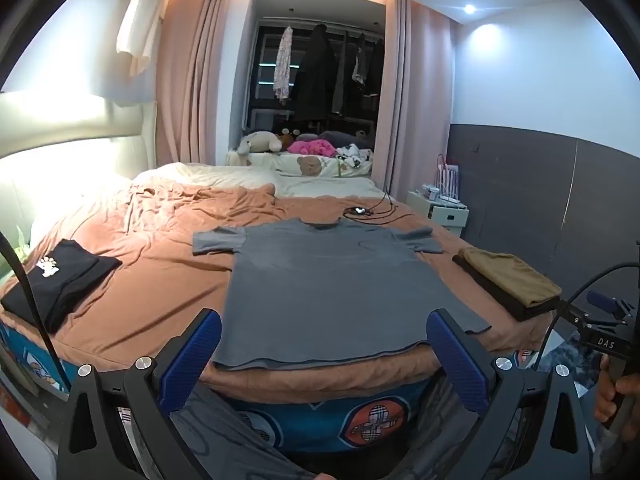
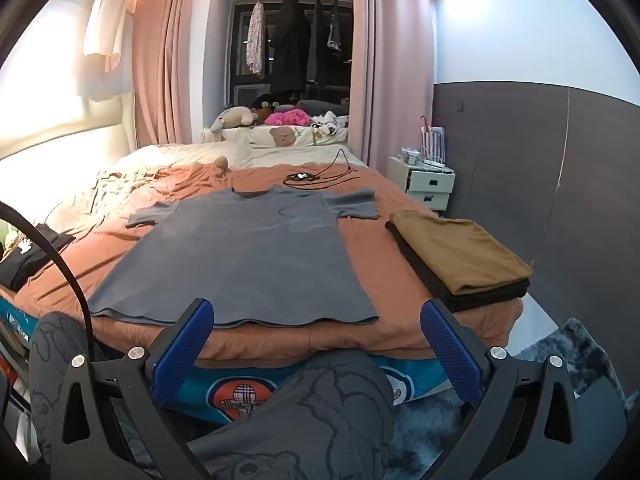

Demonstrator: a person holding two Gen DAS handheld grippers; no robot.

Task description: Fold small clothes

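Across the foot of the bed [image 1: 152,280], seen from my left wrist, the grey T-shirt [image 1: 332,280] lay spread flat on the rust-brown sheet, collar away from me and hem at the near edge. My left gripper [image 1: 324,344] hovered just short of that hem with its blue pads [image 1: 198,356] spread wide and nothing between them. This view gave me the whole black folded garment with a white paw print [image 1: 56,280] off to the shirt's left. It also caught my right hand [image 1: 616,404] on the handle of the other tool at the far right edge. The folded stack, tan on top of black [image 1: 516,284], sat to the shirt's right near the bed's corner.

From my right wrist, the same T-shirt [image 2: 240,256] lay to the left of centre, and my right gripper [image 2: 316,340] was likewise released, its pads [image 2: 452,352] wide apart above the bed edge and my patterned grey trouser knee [image 2: 320,408]. Here the tan-and-black stack [image 2: 456,256] showed in full, while the paw-print garment [image 2: 28,256] was half cut off behind a black cable. Only this view showed the white bedside cabinet [image 2: 430,184] clearly, with clutter on top; I could not make out what it was. A small device with trailing cables [image 2: 304,177] lay beyond the collar.
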